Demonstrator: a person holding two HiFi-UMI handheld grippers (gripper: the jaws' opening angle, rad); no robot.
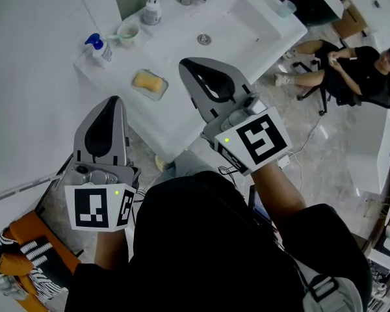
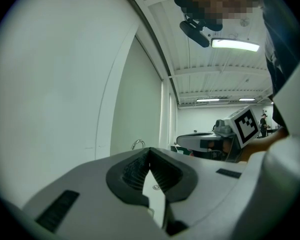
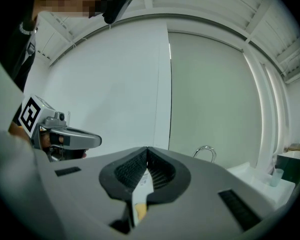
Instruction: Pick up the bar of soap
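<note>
While hovering short of the soap [image 1: 149, 81], grips nothing on either side. Left gripper [image 1: 112, 101]: jaws pressed together, empty, low and off the counter's [image 1: 172, 119] near edge. Right gripper [image 1: 194, 62]: jaws likewise together, empty, over the counter beside the sink [image 1: 247, 25]. Soap: yellow, lying in a dish [image 1: 157, 97] on the counter left of the sink, just left of the right gripper's tip, farther ahead of the left one. Untouched, so pick not yet begun.

Risks, as judged: with jaws shut on the way down, would only shove the soap or push the dish toward the near edge; calls for opening first. Probably slick if wet, so could squirt out of a pinch near its ends or under a hard squeeze. Could also catch the dish rim along with the soap and lift both. Bottle [image 1: 99, 47] and cup [image 1: 127, 33] behind, apart from the dish, less of a worry.
</note>
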